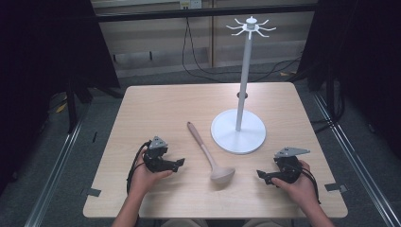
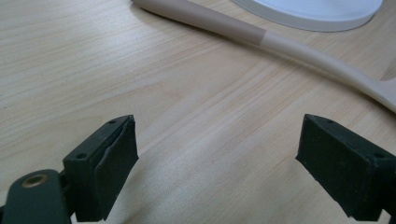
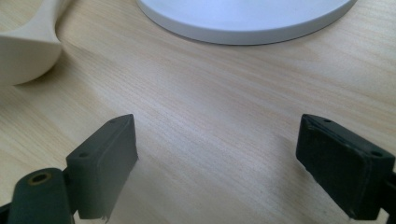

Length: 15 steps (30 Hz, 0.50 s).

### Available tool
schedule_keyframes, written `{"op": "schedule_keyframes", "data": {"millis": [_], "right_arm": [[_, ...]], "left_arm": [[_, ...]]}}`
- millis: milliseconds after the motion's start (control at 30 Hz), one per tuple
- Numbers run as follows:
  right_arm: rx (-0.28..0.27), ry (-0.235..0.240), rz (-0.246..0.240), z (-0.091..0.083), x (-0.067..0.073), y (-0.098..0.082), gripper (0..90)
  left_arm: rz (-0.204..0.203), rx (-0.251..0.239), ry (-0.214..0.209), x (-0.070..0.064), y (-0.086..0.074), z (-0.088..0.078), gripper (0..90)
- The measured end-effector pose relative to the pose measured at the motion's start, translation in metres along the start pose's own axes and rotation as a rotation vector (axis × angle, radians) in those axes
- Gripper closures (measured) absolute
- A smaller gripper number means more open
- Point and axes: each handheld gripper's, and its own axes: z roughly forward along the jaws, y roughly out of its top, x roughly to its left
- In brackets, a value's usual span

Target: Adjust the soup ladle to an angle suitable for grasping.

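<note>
A beige ladle (image 1: 208, 154) lies flat on the wooden table (image 1: 156, 104), handle pointing away, bowl (image 1: 222, 174) toward the front edge. Its handle (image 2: 261, 37) crosses the top of the left gripper view, and its bowl (image 3: 25, 49) sits at the upper left of the right gripper view. A white hook stand (image 1: 243, 80) rises from a round base (image 1: 238, 135) just right of the ladle. My left gripper (image 1: 178, 164) rests on the table left of the ladle, open and holding nothing. My right gripper (image 1: 261, 176) rests right of the ladle bowl, open too.
The stand's hooked crown (image 1: 250, 26) sits high above the table. The white base rim (image 2: 308, 16) (image 3: 243, 28) lies just beyond both grippers. Dark curtains and metal floor rails flank the table; cables run along the back wall.
</note>
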Motion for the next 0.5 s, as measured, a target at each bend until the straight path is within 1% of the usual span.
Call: {"op": "schedule_keyframes", "data": {"millis": [100,167,200,267,300,333,367,433,500], "right_arm": [[0.009,0.003,-0.005,0.0,0.002,0.003,12.3],[0.008,0.009,-0.009,0.0,0.003,0.005,12.6],[0.013,0.013,-0.02,0.002,0.006,0.009,12.7],[0.019,0.011,-0.021,0.003,0.008,0.011,12.9],[0.028,0.021,-0.032,0.006,0.012,0.015,13.1],[0.028,0.021,-0.032,0.006,0.012,0.015,13.1],[0.038,0.042,-0.025,0.008,0.015,0.02,13.9],[0.05,0.062,-0.029,0.011,0.018,0.023,13.9],[0.063,0.068,-0.031,0.014,0.02,0.027,14.0]], "left_arm": [[0.012,0.004,0.001,0.0,-0.001,-0.001,11.9],[0.007,0.002,0.005,0.0,-0.001,-0.002,11.9],[-0.006,-0.007,0.006,0.0,-0.001,-0.003,12.0],[-0.008,-0.011,0.007,0.001,-0.001,-0.003,11.9],[-0.008,-0.011,0.009,0.001,-0.001,-0.004,11.9],[-0.008,-0.011,0.009,0.001,-0.001,-0.004,11.9],[-0.01,-0.01,0.007,0.002,-0.001,-0.004,11.9],[-0.008,-0.009,0.009,0.001,-0.001,-0.003,11.9],[-0.013,-0.013,0.004,0.0,-0.001,-0.002,11.9]]}}
